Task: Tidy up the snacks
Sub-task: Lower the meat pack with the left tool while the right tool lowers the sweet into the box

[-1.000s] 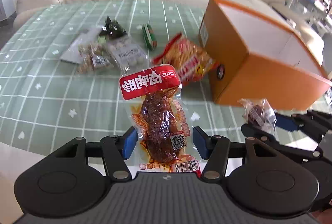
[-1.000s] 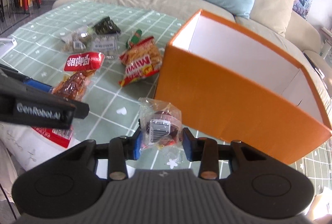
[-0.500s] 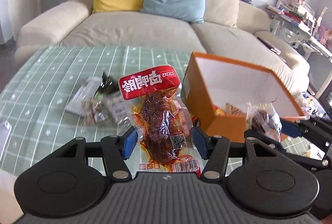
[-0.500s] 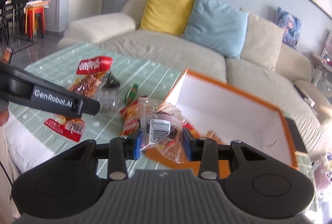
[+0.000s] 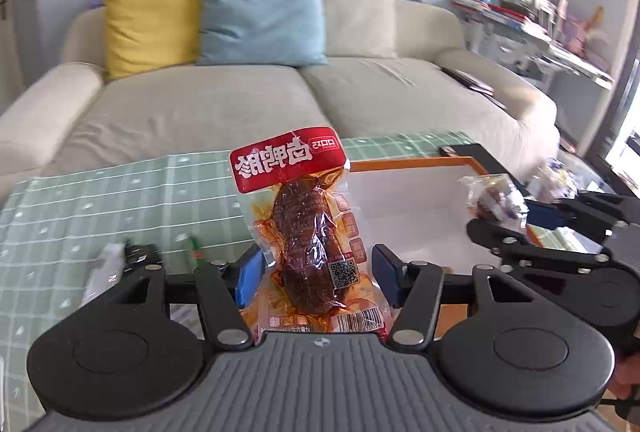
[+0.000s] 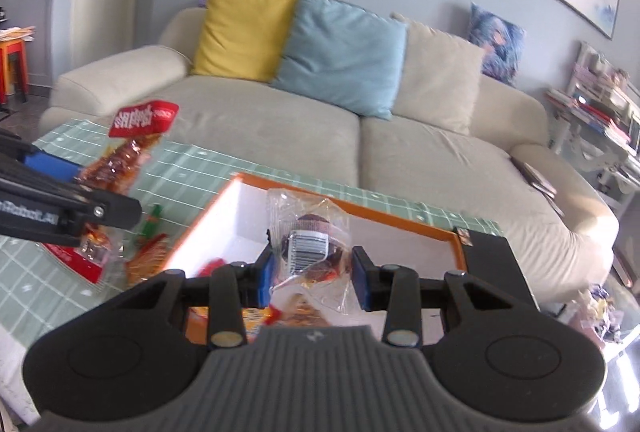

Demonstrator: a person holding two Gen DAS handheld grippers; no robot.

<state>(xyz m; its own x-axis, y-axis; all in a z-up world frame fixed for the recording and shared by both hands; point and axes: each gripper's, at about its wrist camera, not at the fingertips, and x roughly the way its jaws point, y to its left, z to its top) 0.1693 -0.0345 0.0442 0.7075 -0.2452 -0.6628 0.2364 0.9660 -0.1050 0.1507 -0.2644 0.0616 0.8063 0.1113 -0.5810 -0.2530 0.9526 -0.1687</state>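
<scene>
Both tools carry stock toward the open orange cardboard box [image 6: 400, 228] at centre frame: left tool [image 5: 316, 270] clamped on a red-headed clear pouch of braised meat [image 5: 308, 228], right tool [image 6: 314, 268] pinching a small clear barcoded packet [image 6: 310, 236] above the box, presumably for dropping in.

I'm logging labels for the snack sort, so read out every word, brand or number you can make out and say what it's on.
"nRobot.AI": white lettering on the left gripper's arm, cut off at the picture's edge.
Red header of the long meat snack pack: large white Chinese characters, seen upside down; I cannot read them reliably.
Its barcode digits and QR code: too small.
Barcode on the small clear snack packet in the right gripper: digits unreadable.
</scene>
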